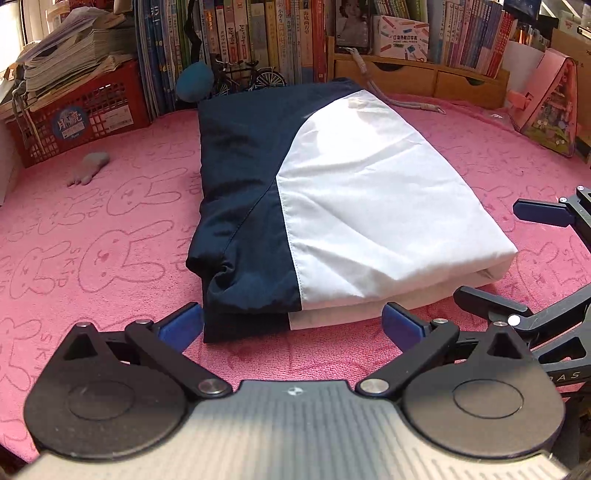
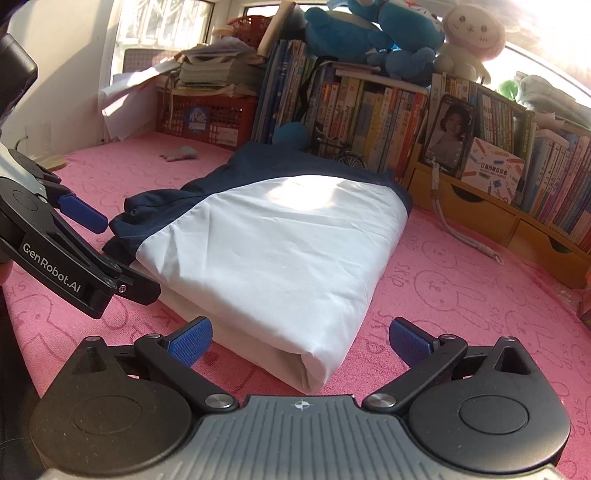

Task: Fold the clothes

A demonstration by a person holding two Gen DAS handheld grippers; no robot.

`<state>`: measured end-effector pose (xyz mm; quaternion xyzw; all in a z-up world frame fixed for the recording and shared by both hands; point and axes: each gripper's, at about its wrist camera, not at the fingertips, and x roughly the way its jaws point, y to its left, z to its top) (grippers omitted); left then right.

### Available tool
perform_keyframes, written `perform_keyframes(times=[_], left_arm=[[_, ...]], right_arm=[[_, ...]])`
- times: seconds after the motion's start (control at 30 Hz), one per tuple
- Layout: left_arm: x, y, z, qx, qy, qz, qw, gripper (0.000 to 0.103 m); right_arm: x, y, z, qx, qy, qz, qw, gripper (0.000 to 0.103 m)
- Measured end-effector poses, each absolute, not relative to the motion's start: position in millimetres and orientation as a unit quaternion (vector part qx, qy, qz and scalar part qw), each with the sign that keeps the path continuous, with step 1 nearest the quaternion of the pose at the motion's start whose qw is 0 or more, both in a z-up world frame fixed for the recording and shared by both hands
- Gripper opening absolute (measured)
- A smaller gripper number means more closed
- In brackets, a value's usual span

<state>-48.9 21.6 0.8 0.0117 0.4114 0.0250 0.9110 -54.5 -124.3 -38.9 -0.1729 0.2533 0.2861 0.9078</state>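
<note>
Pink rabbit-print blanket [image 1: 110, 258] over tabletop. Left gripper [image 1: 291, 326], right gripper [image 2: 300, 338]: jaws apart, empty. Folded jacket [image 1: 332, 206] at twelve o'clock, compact. Looks finished; next maybe smoothing. Bookshelf [image 2: 406, 110] beyond.

A pink cloth [image 1: 110, 229] printed with rabbits covers the work surface. Behind it stands a long row of books [image 1: 258, 33], and in front of them a small model bicycle [image 1: 243, 75]. At the left a red crate [image 1: 79, 114] holds stacked papers [image 1: 74, 48]. Low wooden drawers [image 2: 480, 210] sit under more books at the right, with a white box [image 2: 493, 168] on top. Blue plush toys [image 2: 369, 33] and a pink-and-white plush [image 2: 469, 37] rest on the books. A window [image 2: 162, 22] behind the crate lets in bright sun, and glare washes the upper right corner
</note>
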Motion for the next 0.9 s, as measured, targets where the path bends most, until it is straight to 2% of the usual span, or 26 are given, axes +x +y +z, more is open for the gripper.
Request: perform_keyframes(times=[0.9], left_arm=[[-42.5,24.8,-3.2,-0.024,0.436,0.033,0.899,0.103]], right_arm=[[-52.3,-129.4,-41.6,-0.170,0.259,0.280,0.909,0.103]])
